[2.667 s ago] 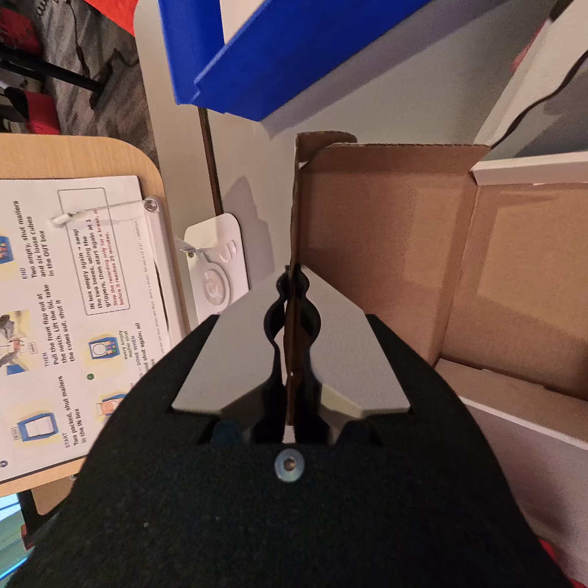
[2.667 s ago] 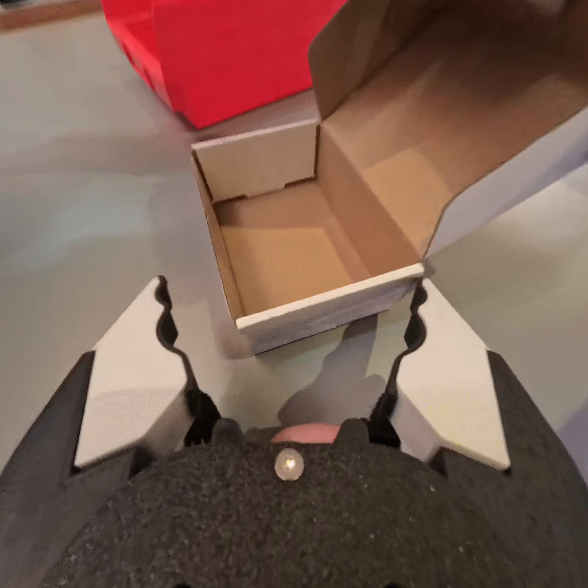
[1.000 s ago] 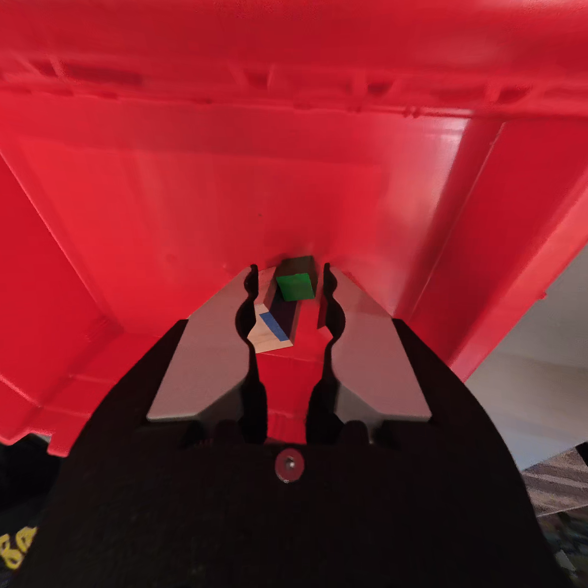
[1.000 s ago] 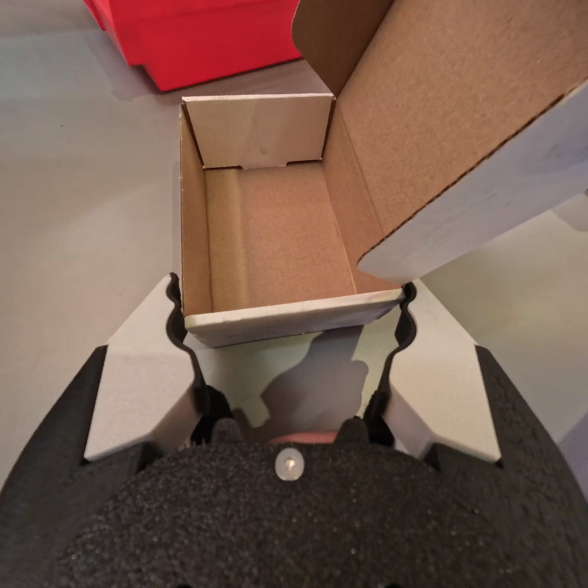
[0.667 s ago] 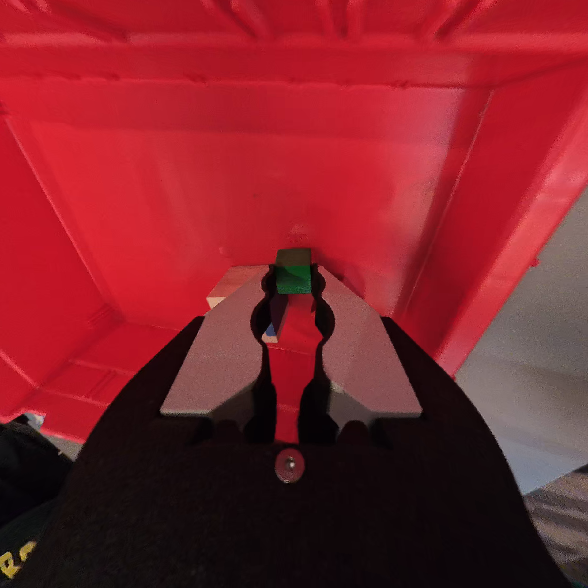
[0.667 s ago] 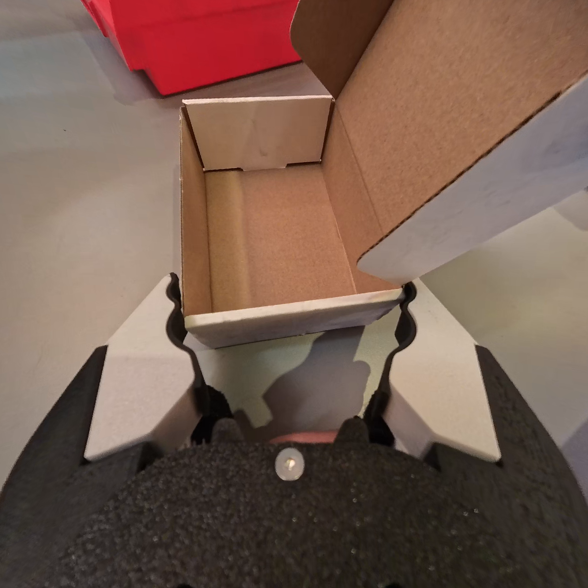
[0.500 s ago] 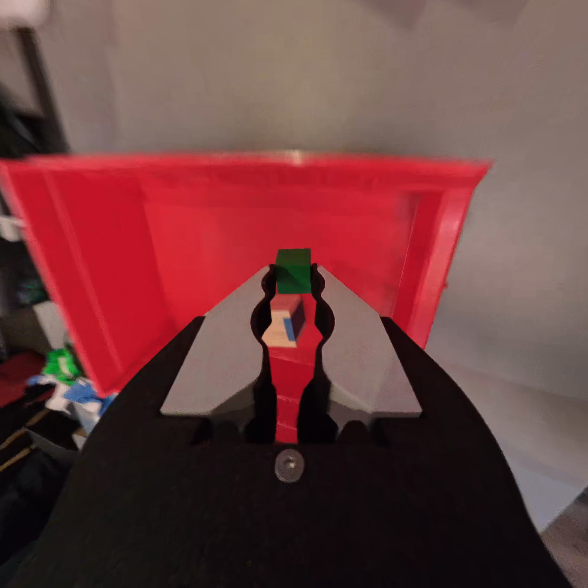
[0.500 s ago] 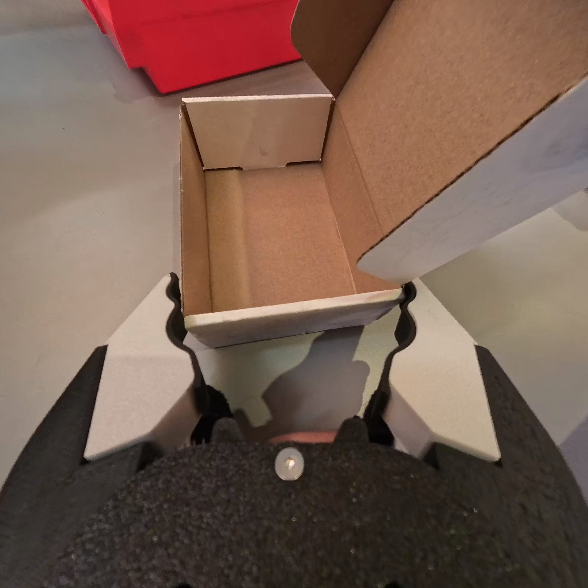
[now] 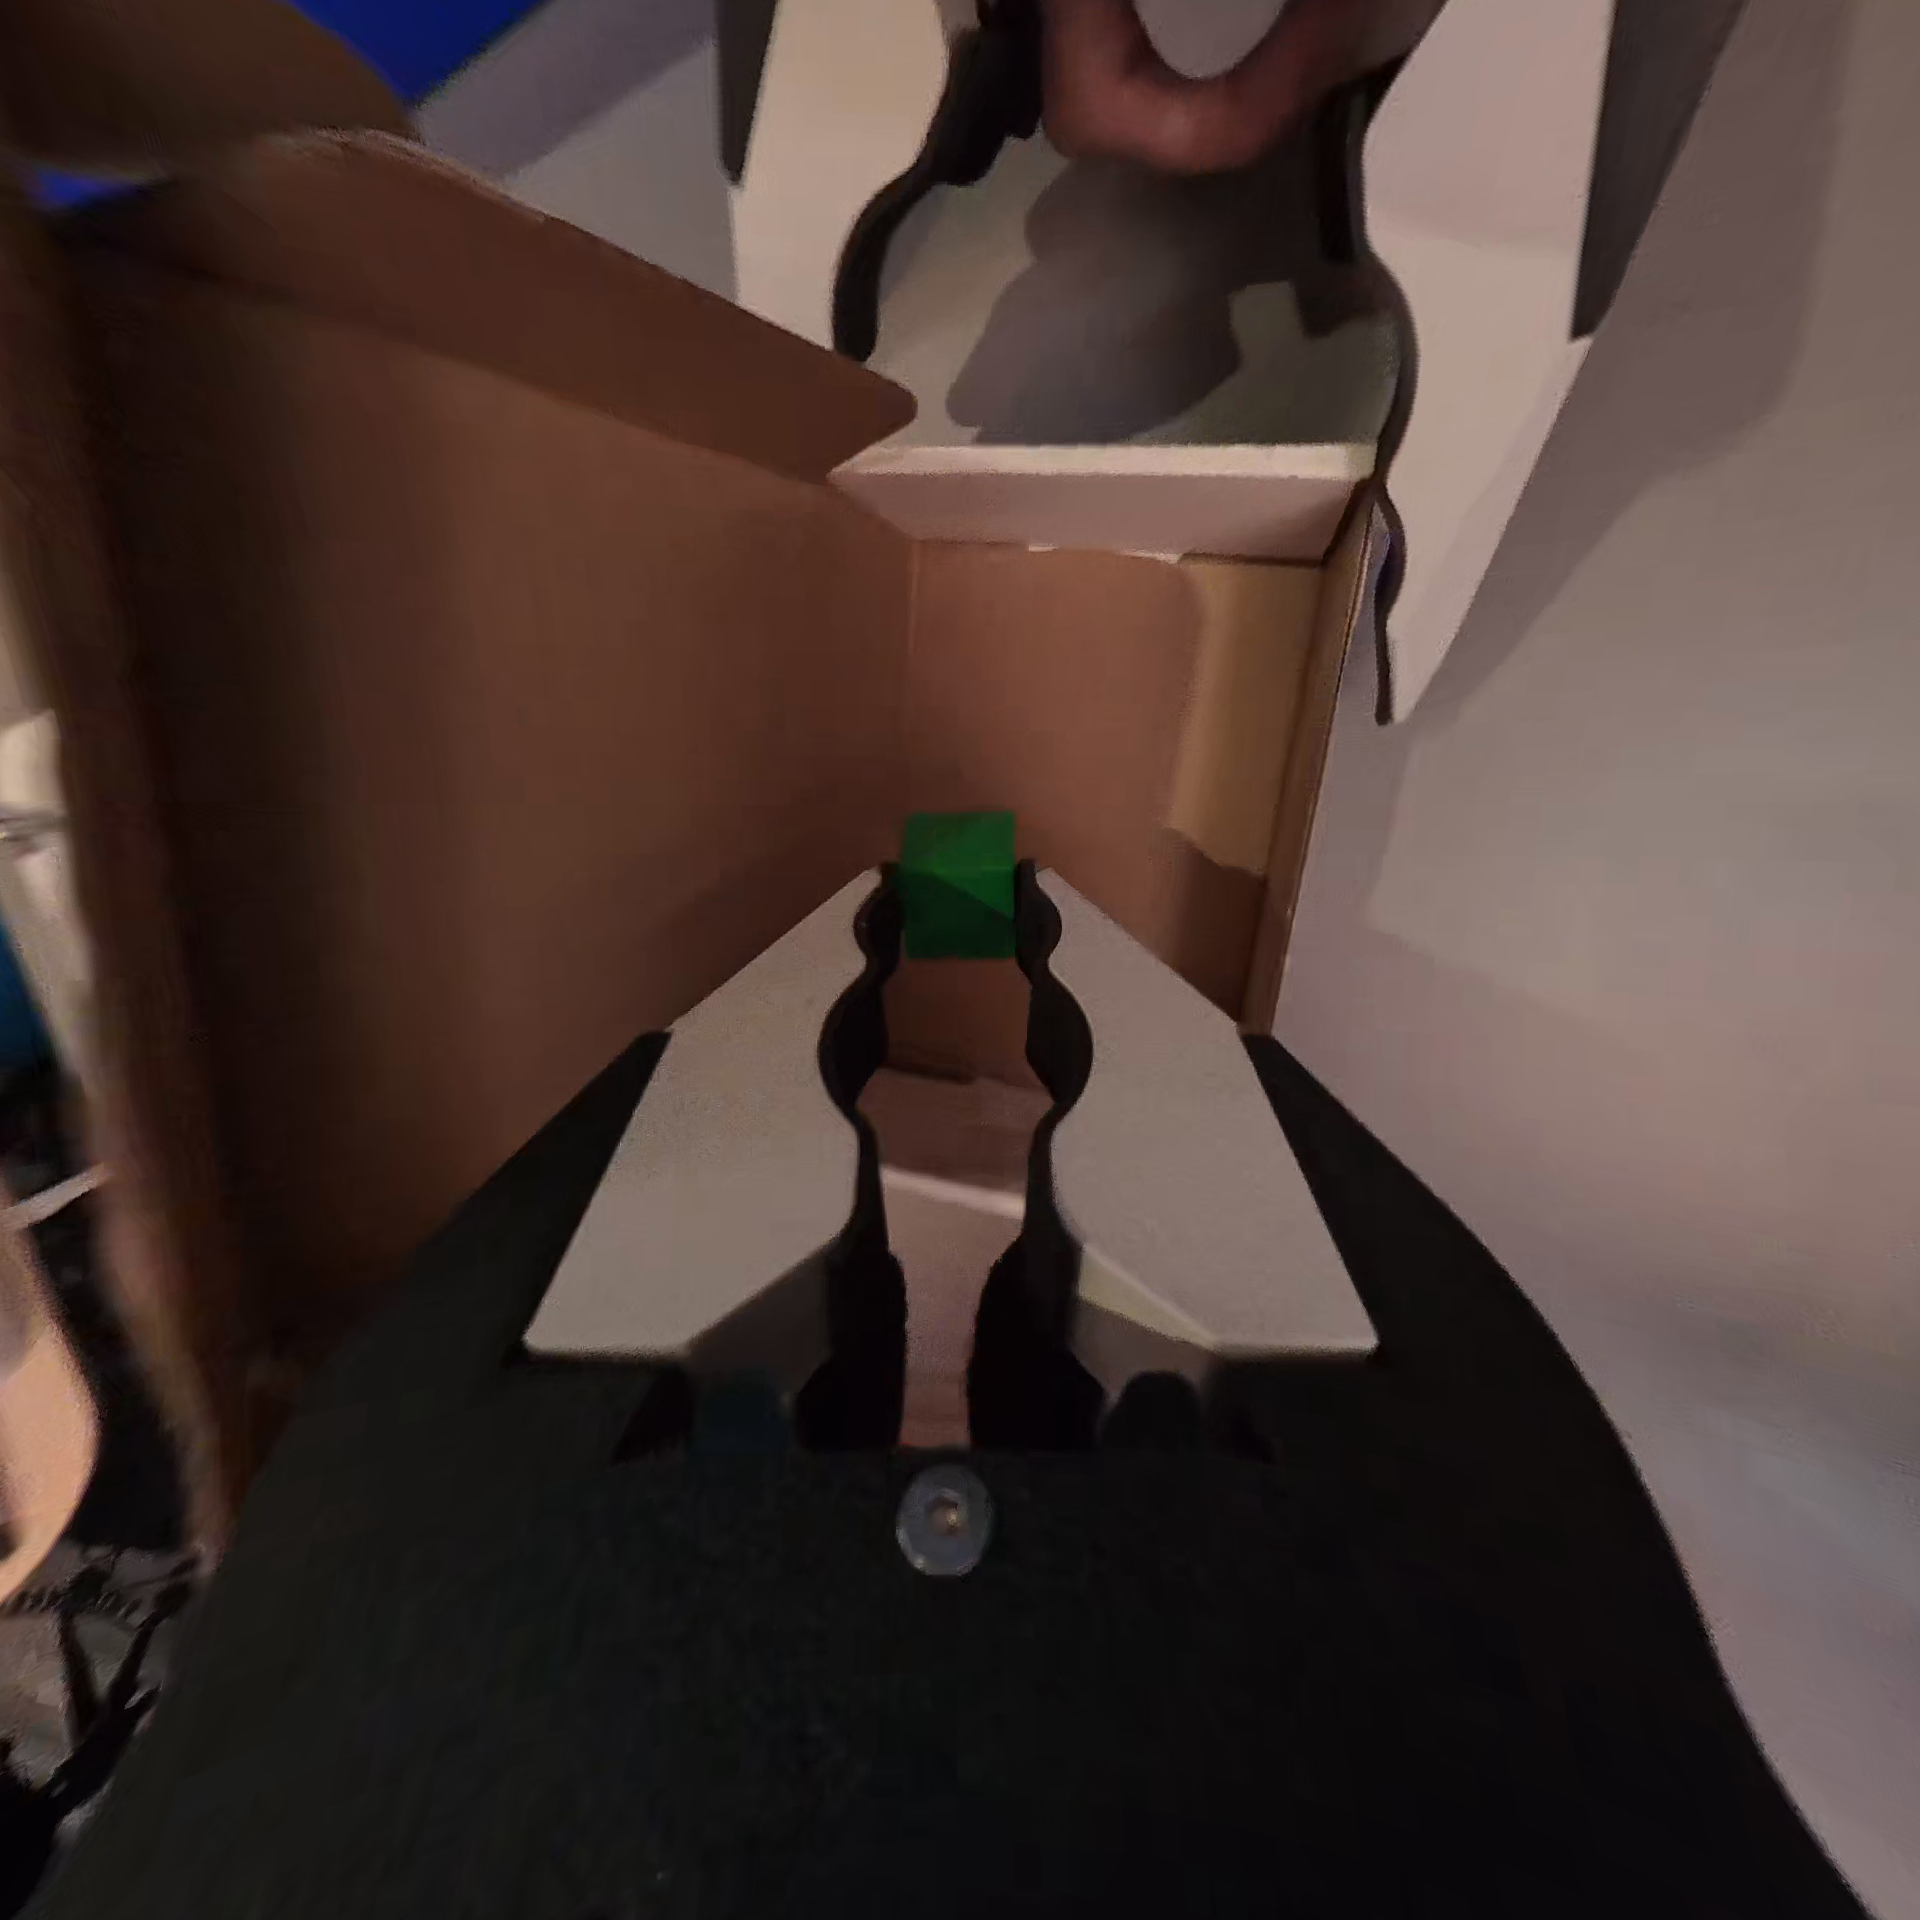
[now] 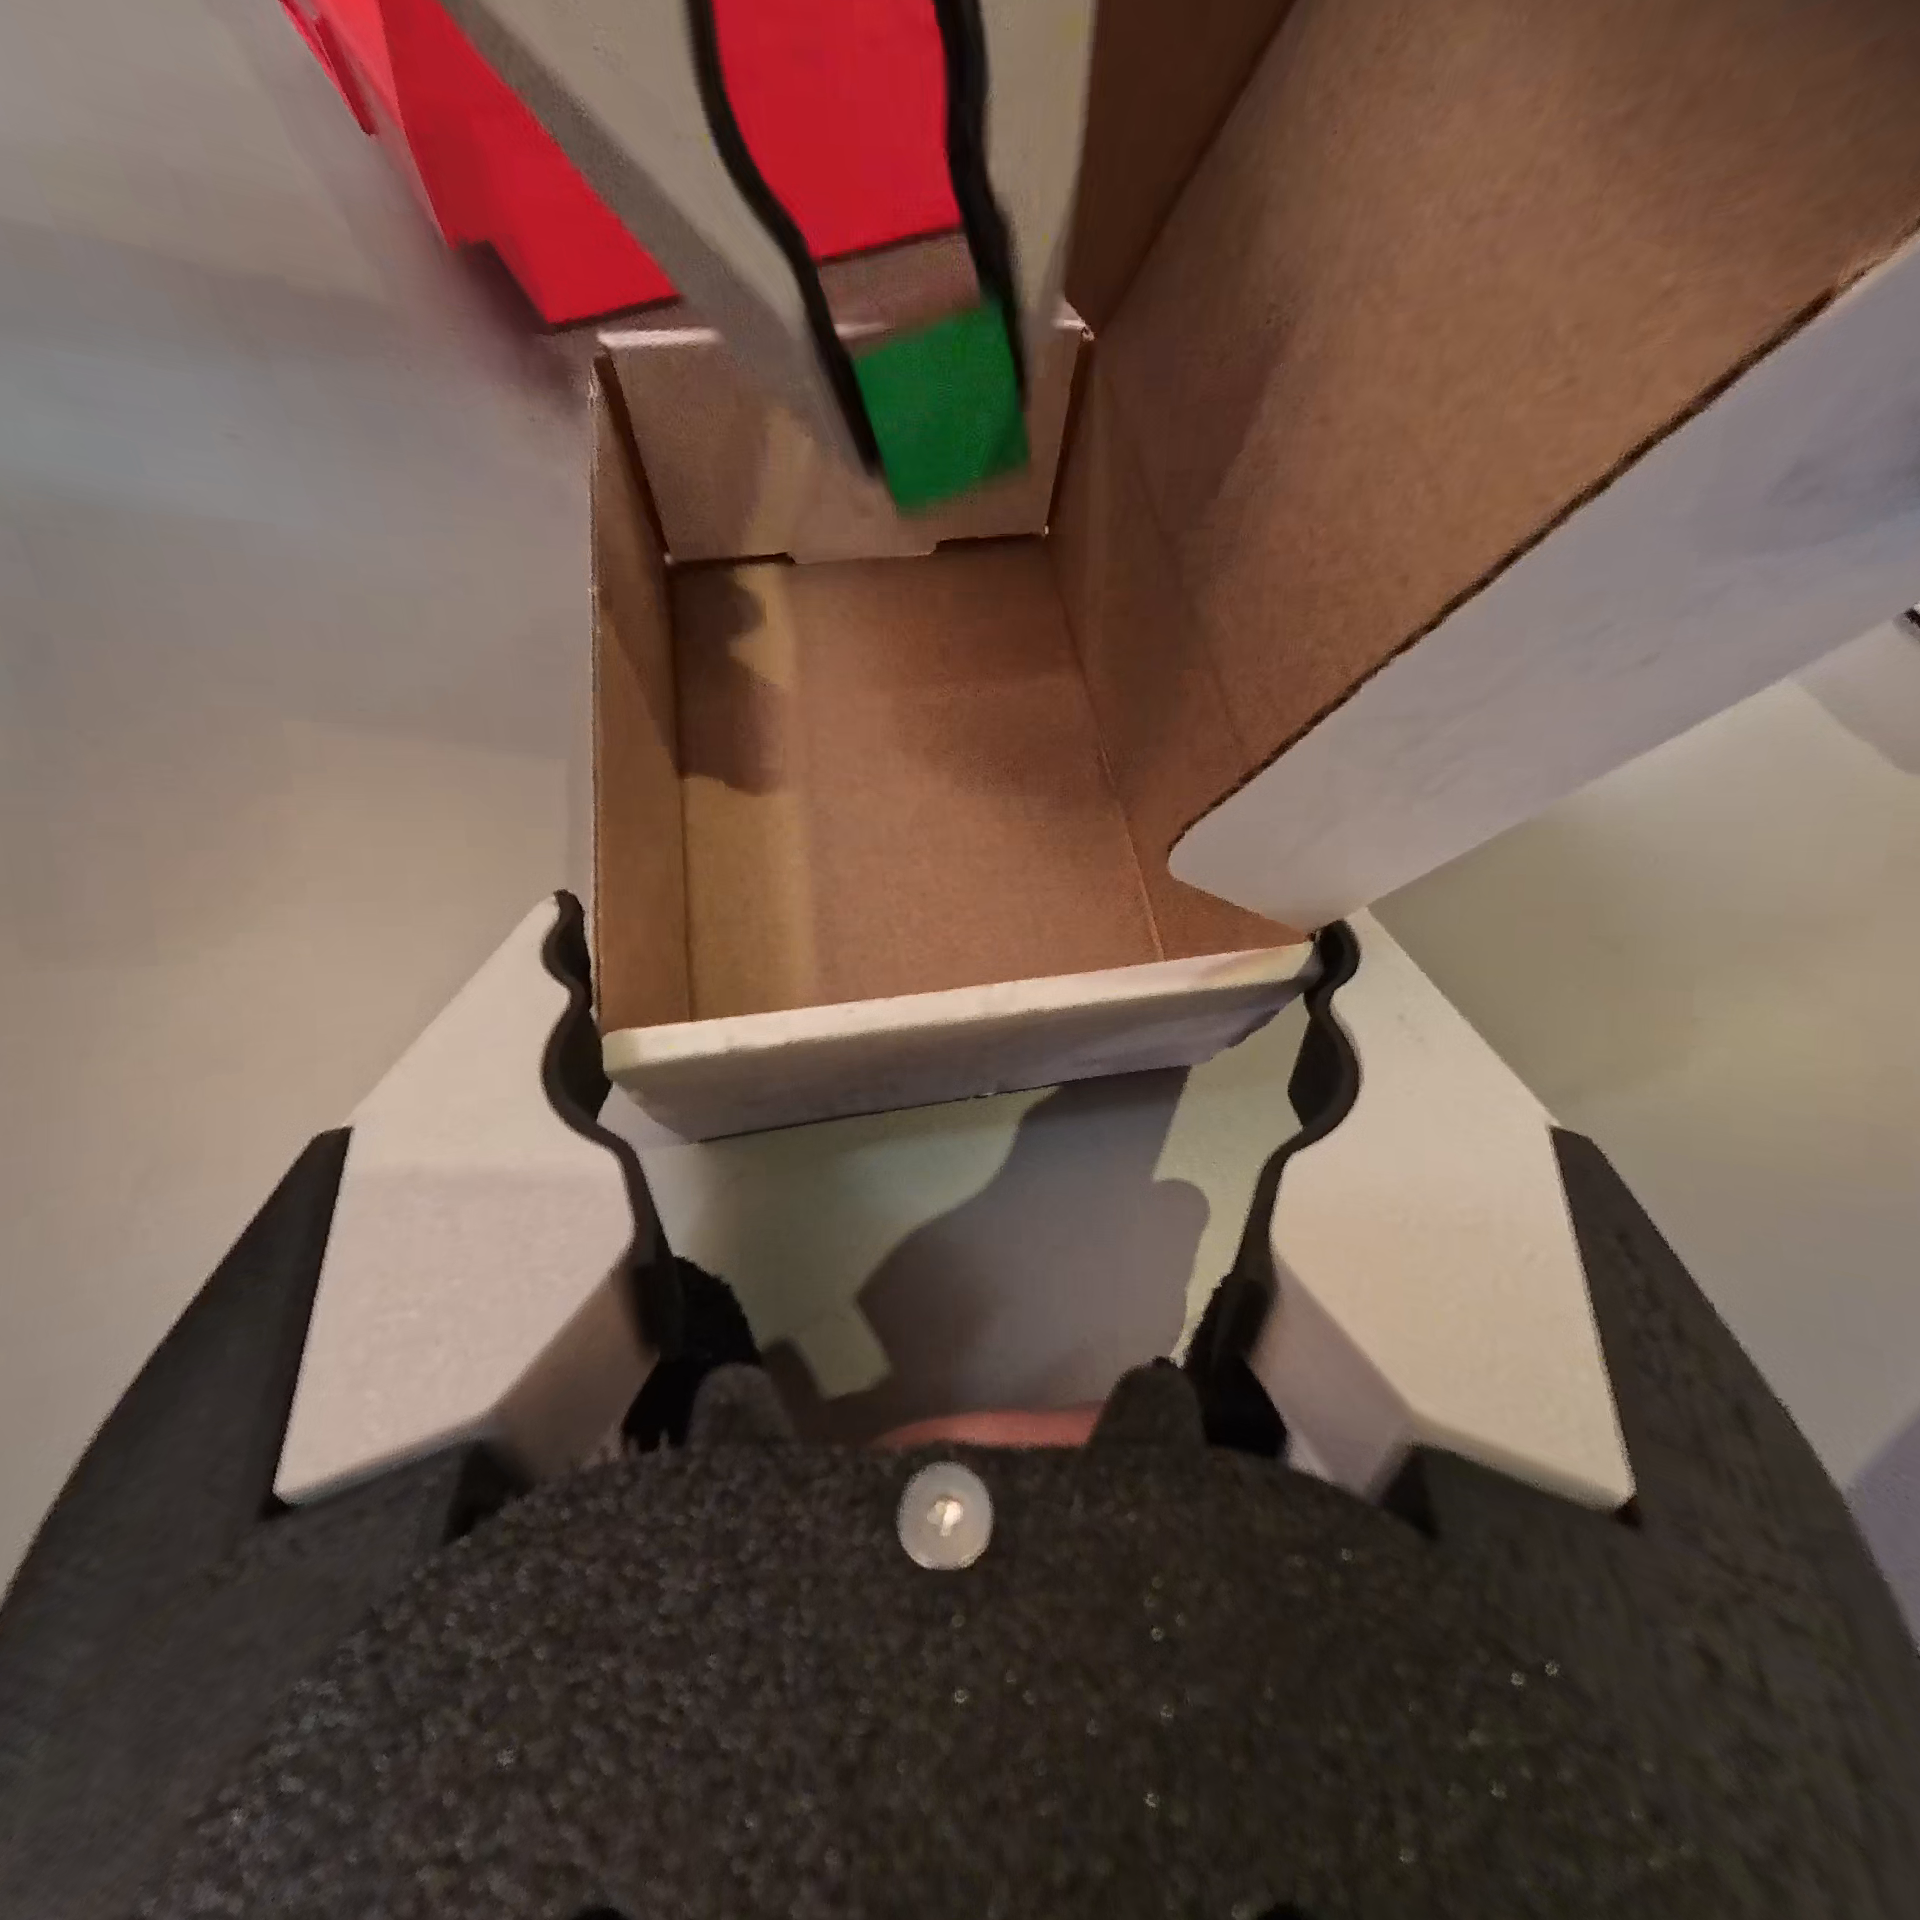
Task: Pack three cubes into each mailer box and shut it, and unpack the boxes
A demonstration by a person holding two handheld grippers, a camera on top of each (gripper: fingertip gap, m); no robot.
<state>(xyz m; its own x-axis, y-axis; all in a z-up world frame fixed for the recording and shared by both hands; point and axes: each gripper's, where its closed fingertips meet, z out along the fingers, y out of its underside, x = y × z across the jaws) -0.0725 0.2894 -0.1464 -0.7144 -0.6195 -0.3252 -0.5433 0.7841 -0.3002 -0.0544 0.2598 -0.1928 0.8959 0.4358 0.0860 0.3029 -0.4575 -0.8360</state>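
An open white mailer box (image 10: 935, 1039) with a brown inside stands on the grey table, and its lid (image 10: 1455, 416) is up on the right. No cube shows inside it. My left gripper (image 9: 956, 883) is shut on a green cube (image 9: 956, 899) and holds it over the box (image 9: 1091, 499), near the far end from the right gripper. In the right wrist view the left gripper (image 10: 945, 442) comes down from the top with the cube (image 10: 935, 405). My right gripper (image 10: 951, 945) clamps the box's near end wall, one fingertip at each corner; it also shows in the left wrist view (image 9: 1122, 343).
A red bin (image 10: 582, 187) stands on the table behind the box. A blurred blue bin (image 9: 62, 187) shows at the upper left past the raised lid (image 9: 416, 623). A hand (image 9: 1164, 104) holds the right gripper. One gripper's finger ends stand about 7 centimetres off the other's.
My left gripper let go of the box's flap, closed on the green cube in the red bin, lifted it out and carried it over the open box. My right gripper closed on the box's end and stays there.
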